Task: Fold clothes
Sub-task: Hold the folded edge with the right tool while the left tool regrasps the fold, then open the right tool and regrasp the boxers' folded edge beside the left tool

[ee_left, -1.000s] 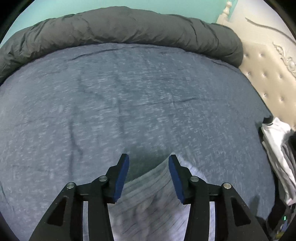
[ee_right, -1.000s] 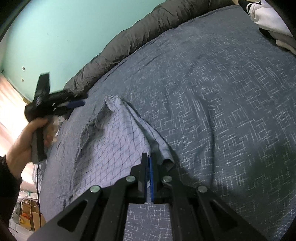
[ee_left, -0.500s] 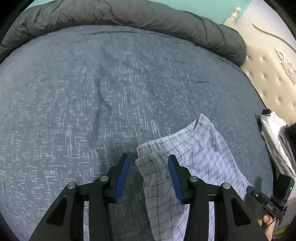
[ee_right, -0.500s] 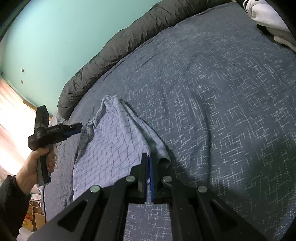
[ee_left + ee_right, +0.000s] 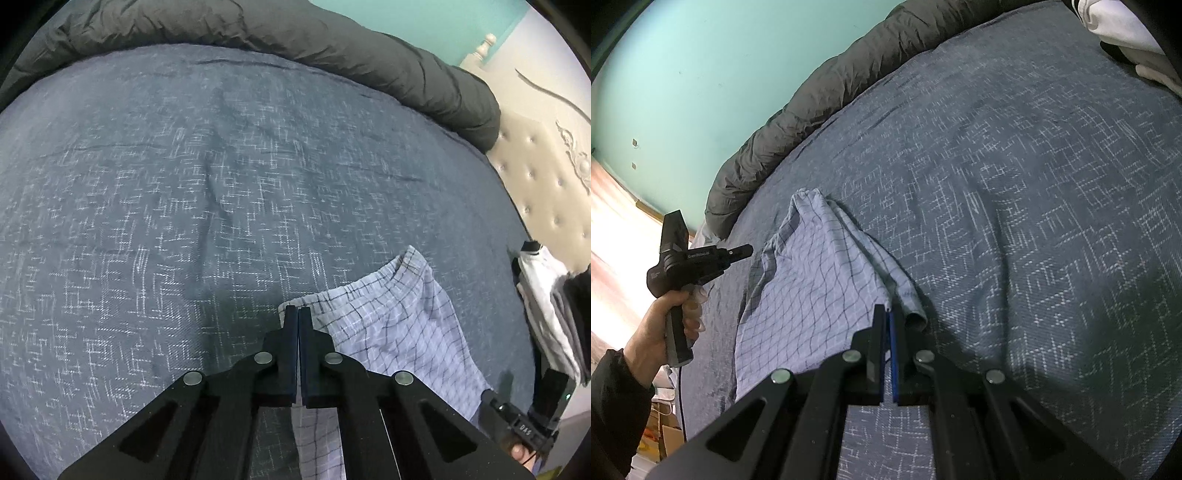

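Checked shorts (image 5: 399, 328) lie on the blue bed (image 5: 184, 184), near side. Left hand-held gripper (image 5: 297, 314) is clamped on the waistband's left corner; right hand-held gripper (image 5: 888, 314) is clamped on the shorts' right edge. Grey duvet (image 5: 332, 48) is bunched along the far side.

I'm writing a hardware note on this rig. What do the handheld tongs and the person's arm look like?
Both tongs, left and right, are matte black frames with triangular cutouts, round silver pivot pins and dark blue finger pads. Seen from the right wrist, the left unit has a black pistol-style handle, small white lettering and a trailing black cable. A bare hand emerges from a black sleeve.
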